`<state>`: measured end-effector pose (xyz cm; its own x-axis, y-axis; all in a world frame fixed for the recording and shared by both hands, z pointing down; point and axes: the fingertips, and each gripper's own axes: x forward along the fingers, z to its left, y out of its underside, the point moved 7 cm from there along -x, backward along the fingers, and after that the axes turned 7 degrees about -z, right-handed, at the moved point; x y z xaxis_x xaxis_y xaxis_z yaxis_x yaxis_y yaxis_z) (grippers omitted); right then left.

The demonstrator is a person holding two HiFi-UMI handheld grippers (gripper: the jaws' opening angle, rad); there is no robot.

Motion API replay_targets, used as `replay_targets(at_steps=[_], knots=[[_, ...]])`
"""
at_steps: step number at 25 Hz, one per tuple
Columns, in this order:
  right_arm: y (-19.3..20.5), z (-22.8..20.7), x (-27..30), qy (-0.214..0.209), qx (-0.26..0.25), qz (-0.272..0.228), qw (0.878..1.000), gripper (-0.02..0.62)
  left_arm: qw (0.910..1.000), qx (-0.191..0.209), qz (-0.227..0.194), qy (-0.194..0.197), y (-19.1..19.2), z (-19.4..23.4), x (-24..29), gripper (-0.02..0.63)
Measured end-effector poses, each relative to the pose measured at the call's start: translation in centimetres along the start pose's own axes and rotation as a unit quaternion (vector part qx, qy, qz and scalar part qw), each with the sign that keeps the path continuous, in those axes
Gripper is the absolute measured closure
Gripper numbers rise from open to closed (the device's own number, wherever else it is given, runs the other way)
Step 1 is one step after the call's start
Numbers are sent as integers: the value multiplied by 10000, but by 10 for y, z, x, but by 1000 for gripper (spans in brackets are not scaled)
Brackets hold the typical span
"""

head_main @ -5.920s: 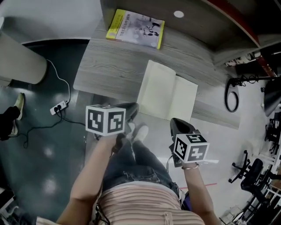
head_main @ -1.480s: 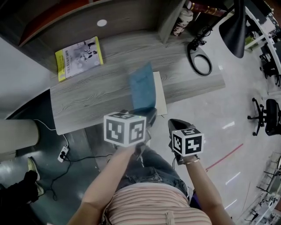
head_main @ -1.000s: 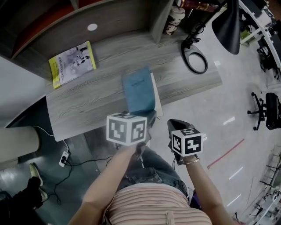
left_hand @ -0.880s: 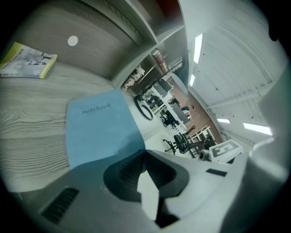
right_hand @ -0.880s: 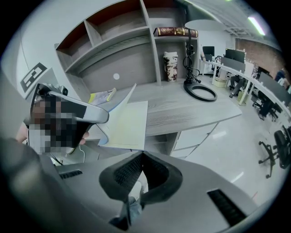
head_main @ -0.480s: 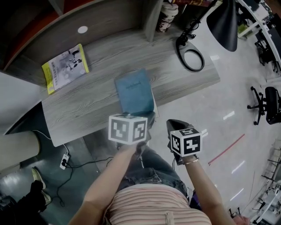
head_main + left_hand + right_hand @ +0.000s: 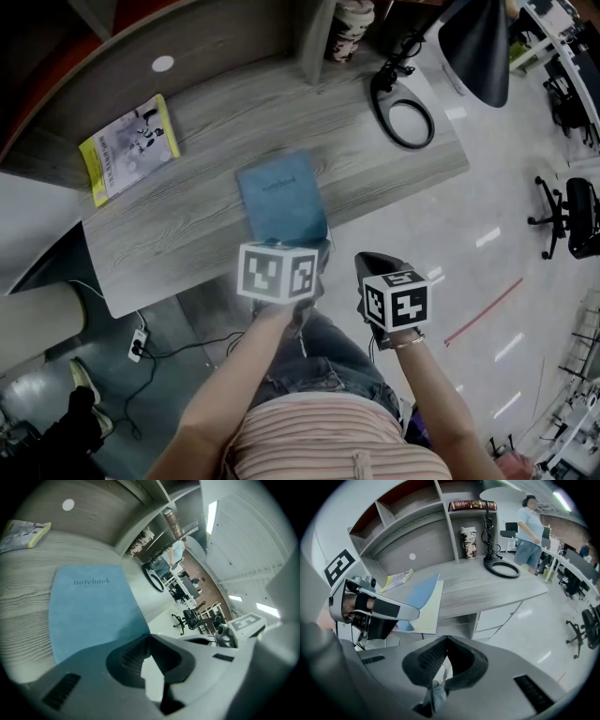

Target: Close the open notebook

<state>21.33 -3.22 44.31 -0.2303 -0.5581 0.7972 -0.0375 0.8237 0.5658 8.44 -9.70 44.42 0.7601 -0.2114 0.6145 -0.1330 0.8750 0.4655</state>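
Lying on the desk (image 7: 169, 234) with its long axis running away from the person, the notebook (image 7: 279, 197) has the near edge of its blue cover (image 7: 419, 592) pinched in the nearer left gripper (image 7: 317, 251), the right gripper (image 7: 373, 267) closed on nothing beside it; only the right gripper view shows that cover raised off the pages (image 7: 432, 609)

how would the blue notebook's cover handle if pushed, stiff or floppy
Probably floppy: in the right gripper view the blue cover bows above the cream pages where the left gripper pinches it. The notebook looks thin, so likely light, and it may slide on the smooth desk if pushed.
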Motion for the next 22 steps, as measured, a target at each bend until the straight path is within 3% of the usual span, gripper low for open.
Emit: replay_targets(at_steps=[22], knots=[[-2, -6, 14, -123, 88, 163, 9998, 588, 9981, 256, 553, -76, 7, 3, 30, 543]])
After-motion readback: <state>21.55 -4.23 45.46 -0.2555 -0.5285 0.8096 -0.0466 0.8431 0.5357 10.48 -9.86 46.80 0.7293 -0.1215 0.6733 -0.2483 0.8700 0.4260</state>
